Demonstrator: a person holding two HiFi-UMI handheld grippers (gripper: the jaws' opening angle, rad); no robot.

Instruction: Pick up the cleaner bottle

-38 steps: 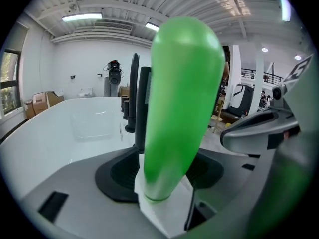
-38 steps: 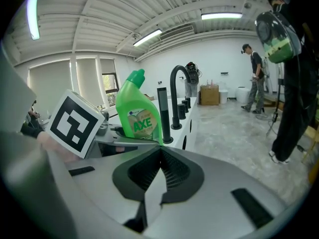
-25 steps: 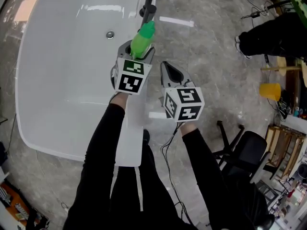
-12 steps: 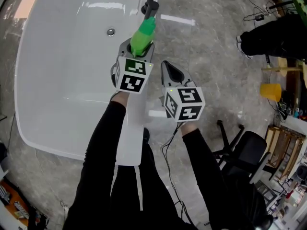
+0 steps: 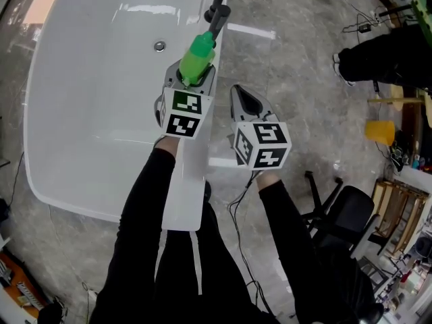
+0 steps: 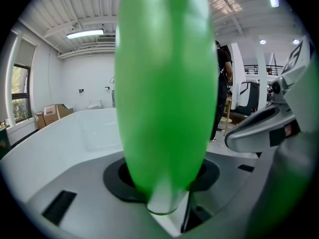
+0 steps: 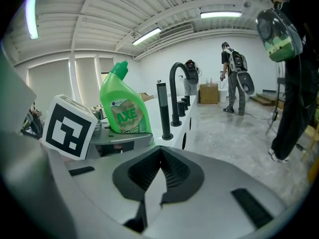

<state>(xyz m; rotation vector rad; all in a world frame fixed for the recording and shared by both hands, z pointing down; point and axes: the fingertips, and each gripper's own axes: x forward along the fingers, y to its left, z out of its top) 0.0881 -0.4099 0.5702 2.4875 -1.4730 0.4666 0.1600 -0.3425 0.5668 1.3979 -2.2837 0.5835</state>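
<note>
Left gripper [image 5: 191, 79] pinching green cleaner bottle [image 5: 197, 56]. Jaws just been closing on it, one on each side. Bottle straight up, over edge of white bathtub [image 5: 94, 113], close to black tap [image 5: 219, 5]. Bottom of bottle hidden, so cannot tell if it sits on tub edge. Right gripper [image 5: 240, 96] just beside left one, not touching bottle, jaws pressed together, nothing in them. Gray floor [image 5: 304, 79] on right.

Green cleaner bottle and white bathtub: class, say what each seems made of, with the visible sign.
Cleaner bottle: probably plastic, glossy bright green, moulded neck, stuck-on label. Bathtub: acrylic or enamel, can't tell which; smooth glossy white with light reflections.
</note>
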